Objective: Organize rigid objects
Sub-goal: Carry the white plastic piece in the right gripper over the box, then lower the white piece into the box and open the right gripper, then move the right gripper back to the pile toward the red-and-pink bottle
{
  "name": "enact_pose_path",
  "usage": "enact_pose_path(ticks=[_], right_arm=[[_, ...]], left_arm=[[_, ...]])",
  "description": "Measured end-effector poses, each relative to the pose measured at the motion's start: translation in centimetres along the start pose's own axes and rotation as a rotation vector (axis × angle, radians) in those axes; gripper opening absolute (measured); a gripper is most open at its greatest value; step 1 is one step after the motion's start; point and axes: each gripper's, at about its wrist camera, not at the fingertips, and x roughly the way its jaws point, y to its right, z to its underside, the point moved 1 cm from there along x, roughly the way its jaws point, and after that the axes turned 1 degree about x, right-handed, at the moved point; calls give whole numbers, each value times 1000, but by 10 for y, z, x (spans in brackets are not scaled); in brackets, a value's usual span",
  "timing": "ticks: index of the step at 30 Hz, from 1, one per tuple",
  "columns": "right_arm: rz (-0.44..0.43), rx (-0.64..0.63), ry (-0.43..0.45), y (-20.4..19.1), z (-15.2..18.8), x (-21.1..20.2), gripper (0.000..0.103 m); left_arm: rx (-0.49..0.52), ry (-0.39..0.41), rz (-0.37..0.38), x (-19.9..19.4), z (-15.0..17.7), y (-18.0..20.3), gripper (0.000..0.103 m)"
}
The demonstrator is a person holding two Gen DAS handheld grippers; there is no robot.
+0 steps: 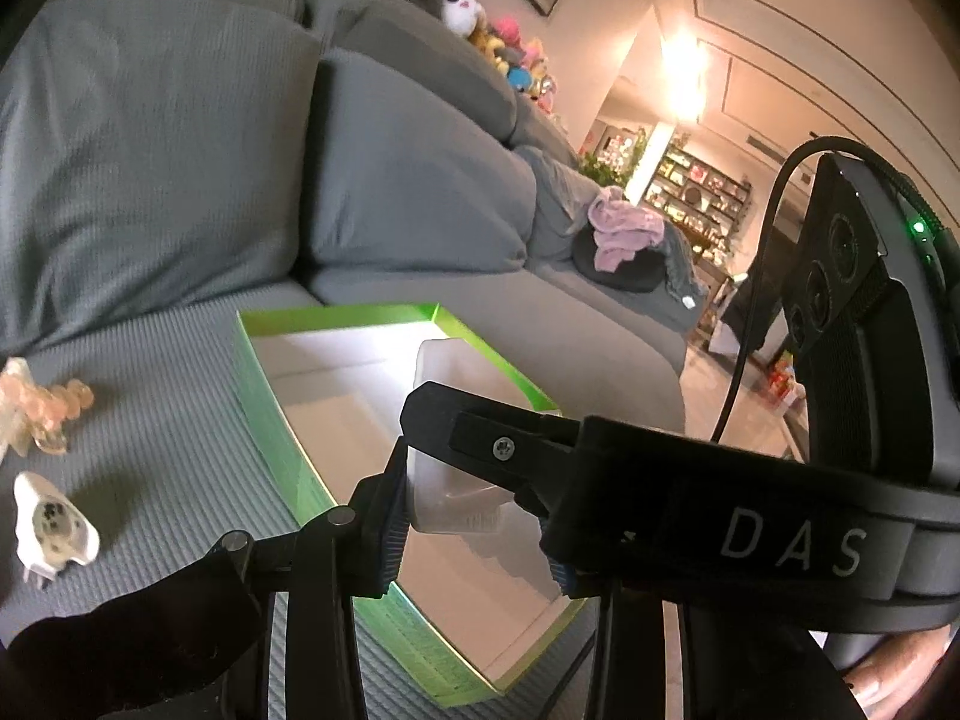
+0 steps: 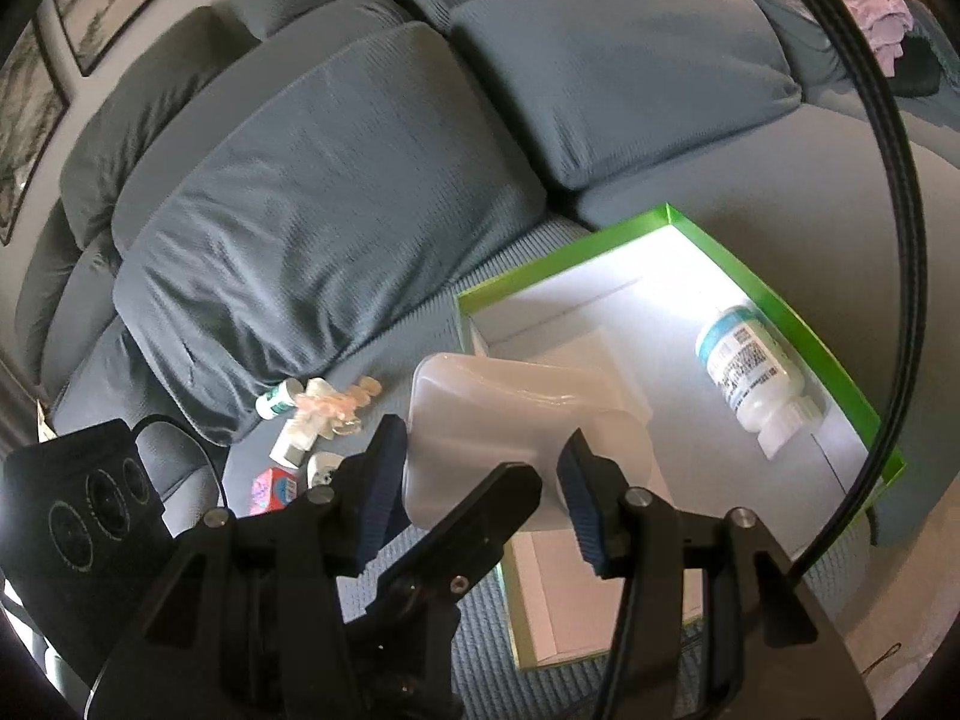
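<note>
Both grippers, left point(image 1: 474, 516) and right point(image 2: 480, 480), clamp one white tub point(image 2: 516, 414) above the box point(image 2: 798, 306), sharing support for placement.

Both claws, left point(image 1: 474, 516) and right point(image 2: 480, 480), clamped shut.

Your box floor point(image 2: 648, 276) glares white; the ceiling lamp point(image 1: 684, 75) blooms, and fisheye edges curve and darken.
</note>
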Motion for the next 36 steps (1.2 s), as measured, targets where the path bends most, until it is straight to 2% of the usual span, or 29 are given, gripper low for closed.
enact_pose_path(ticks=[19, 23, 28, 30, 33, 36], right_arm=[[82, 41, -120, 23, 8, 28, 53], [169, 25, -82, 21, 6, 23, 72], [145, 37, -37, 15, 2, 12, 81], [145, 22, -18, 9, 2, 9, 89], [106, 6, 11, -3, 2, 5, 94], [82, -25, 34, -16, 3, 3, 94]], left_arm=[[-69, -114, -11, 27, 19, -8, 38], [-9, -99, -46, 17, 18, -3, 40], [-9, -45, -132, -11, 13, -14, 63], [-33, -19, -154, -24, 11, -23, 68], [-54, 11, -213, -45, 8, -37, 77], [-73, 35, -302, -66, 8, -52, 78]])
